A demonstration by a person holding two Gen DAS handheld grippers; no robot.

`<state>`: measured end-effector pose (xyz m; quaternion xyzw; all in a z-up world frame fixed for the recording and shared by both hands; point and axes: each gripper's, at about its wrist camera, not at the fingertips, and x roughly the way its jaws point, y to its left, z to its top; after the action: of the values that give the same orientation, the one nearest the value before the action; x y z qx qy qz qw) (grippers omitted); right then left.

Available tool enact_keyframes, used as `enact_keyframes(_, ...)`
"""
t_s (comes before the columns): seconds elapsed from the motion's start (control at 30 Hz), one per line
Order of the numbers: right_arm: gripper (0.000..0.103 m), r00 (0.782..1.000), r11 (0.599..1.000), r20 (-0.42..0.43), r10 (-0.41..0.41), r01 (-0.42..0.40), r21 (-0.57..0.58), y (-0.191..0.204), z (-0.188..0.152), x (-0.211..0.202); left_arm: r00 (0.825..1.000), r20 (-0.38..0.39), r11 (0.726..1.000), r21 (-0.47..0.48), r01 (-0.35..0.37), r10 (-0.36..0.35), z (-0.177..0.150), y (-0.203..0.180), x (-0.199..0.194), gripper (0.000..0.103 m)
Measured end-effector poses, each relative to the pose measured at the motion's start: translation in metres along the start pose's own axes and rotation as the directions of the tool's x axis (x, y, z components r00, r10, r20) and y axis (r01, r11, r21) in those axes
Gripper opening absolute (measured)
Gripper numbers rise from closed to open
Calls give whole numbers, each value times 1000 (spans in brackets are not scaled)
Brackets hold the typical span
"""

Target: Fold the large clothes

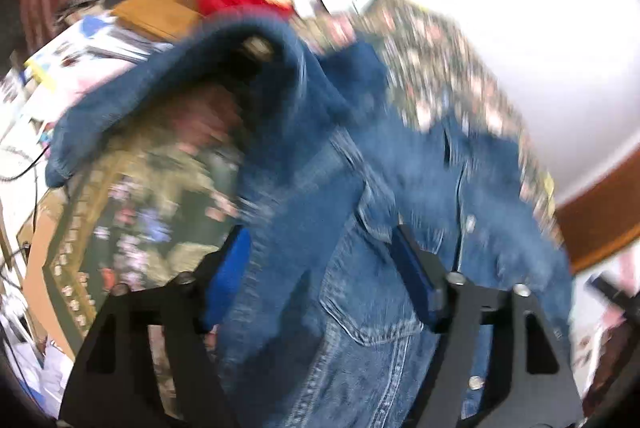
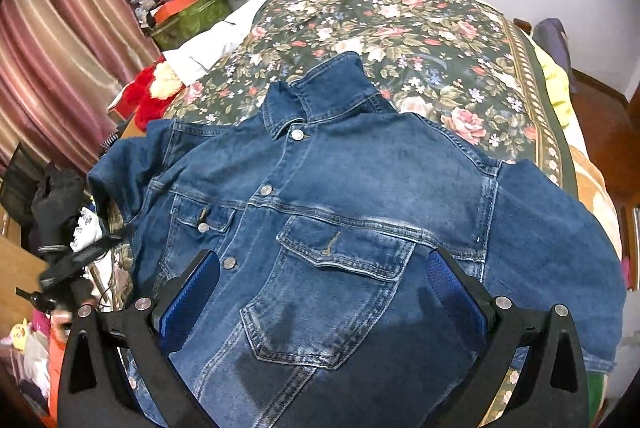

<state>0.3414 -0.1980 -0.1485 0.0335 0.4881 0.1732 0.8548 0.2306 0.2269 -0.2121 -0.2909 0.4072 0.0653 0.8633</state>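
blue-padded right gripper [image 2: 320, 292] hangs with jaws apart over a denim jacket [image 2: 344, 196], spread front-up on the floral bedspread [image 2: 420, 28]. left gripper [image 1: 324, 268], jaws spread too, clamps nothing; its view is blurred.

My jacket [image 2: 344, 196] is thick blue jean cloth, rough & matt, w/ pale worn spots and shiny round metal buttons [image 2: 297, 134]. The bed cover [image 2: 420, 40] is soft flowery cloth, not shiny. My right tongs [image 2: 324, 292] are black matt plastic w/ bumpy blue pads [image 2: 444, 280] & silver metal screws. The curtain [image 2: 60, 40] is glossy striped cloth.
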Motion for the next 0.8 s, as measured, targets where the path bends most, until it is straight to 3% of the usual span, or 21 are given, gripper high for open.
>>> enact_keyframes(0.17,103,1000,1000,-15,12,-12,-1,10,1,10,998,57,974,-222,52,-41,32,65,-11,77)
enact_keyframes(0.37,103,999,999,-38,24,-25,-31,37,6,26,981,92,861,-470,194,-171,58,136,17,77)
enact_keyframes(0.5,103,999,998,-45,12,-14,-62,54,9,34,977,78,813,-544,209,-199,78,162,46,77)
enact_keyframes(0.57,103,999,997,-50,8,-12,-76,61,11,37,982,48,815,-552,178,-182,87,168,62,77)
enact_keyframes(0.63,103,998,997,-58,7,-12,-83,65,12,41,985,16,800,-581,149,-172,95,175,79,77)
enact_keyframes(0.73,103,998,996,-61,0,-6,-89,69,13,45,981,53,750,-637,178,-187,98,187,84,76)
enact_keyframes(0.8,103,998,996,-64,-9,3,-91,68,12,48,974,114,739,-636,223,-195,98,188,73,76)
